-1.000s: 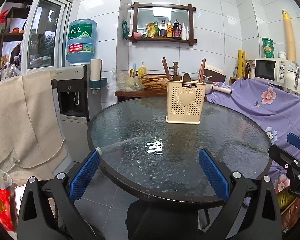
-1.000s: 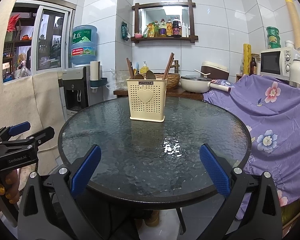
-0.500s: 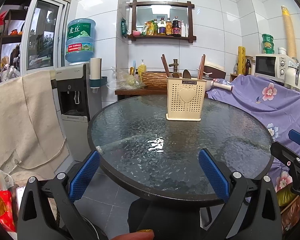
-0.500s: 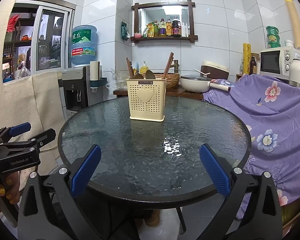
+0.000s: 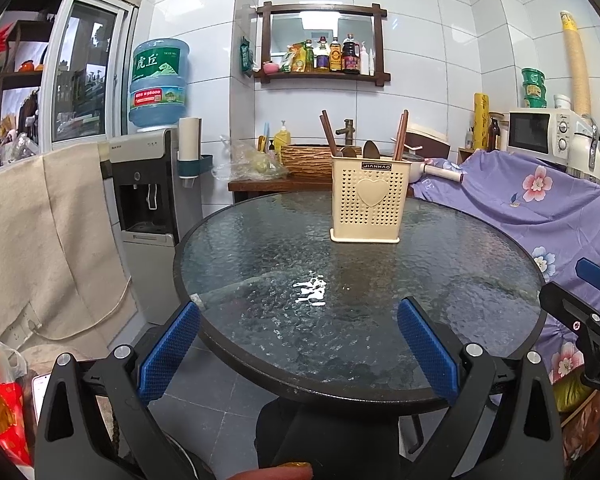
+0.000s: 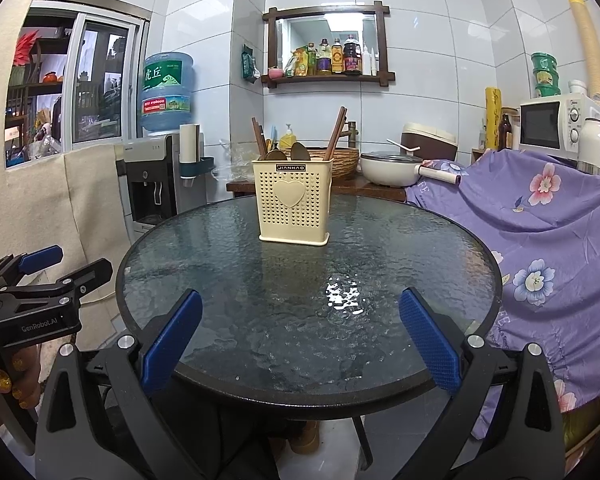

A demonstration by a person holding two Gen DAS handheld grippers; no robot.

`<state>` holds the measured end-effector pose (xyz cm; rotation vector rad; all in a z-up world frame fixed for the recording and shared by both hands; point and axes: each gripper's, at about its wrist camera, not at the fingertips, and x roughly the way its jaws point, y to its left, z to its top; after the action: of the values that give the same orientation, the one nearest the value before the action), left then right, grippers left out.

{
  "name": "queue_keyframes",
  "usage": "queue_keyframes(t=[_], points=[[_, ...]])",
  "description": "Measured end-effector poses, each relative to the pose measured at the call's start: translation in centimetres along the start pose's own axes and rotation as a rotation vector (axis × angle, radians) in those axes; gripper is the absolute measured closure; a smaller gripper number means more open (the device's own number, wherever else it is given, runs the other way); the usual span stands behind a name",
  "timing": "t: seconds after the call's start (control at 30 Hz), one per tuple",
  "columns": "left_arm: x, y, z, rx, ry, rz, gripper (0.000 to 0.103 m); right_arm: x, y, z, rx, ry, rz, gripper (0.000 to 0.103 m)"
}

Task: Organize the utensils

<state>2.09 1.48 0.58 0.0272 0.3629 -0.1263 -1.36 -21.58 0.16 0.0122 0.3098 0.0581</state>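
Cream utensil holder (image 5: 365,206) upright on far side of round glass table (image 5: 260,264), left gripper (image 5: 300,344) and right gripper (image 6: 300,336) both wide apart, empty, right view alone shows white pan (image 6: 388,168), spoon bowls mostly hidden inside holder

We read "JIANHAO" on the cream utensil holder (image 6: 294,204), "虎丘" on the water jug (image 5: 159,80) (upper left), and "GenRobot.AI" on the left gripper (image 6: 40,280) at lower left.

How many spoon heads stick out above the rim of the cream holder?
2. Both spoon heads show in the cream holder: one left of centre, one near the centre. More utensils may hide inside.
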Motion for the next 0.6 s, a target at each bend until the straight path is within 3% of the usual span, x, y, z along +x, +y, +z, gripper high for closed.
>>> queue_keyframes(t=[0.6], points=[[-0.2, 0.1, 1.1, -0.006, -0.035, -0.002, 0.006, -0.1, 0.1, 1.2, -0.013, -0.030, -0.003, 0.006]])
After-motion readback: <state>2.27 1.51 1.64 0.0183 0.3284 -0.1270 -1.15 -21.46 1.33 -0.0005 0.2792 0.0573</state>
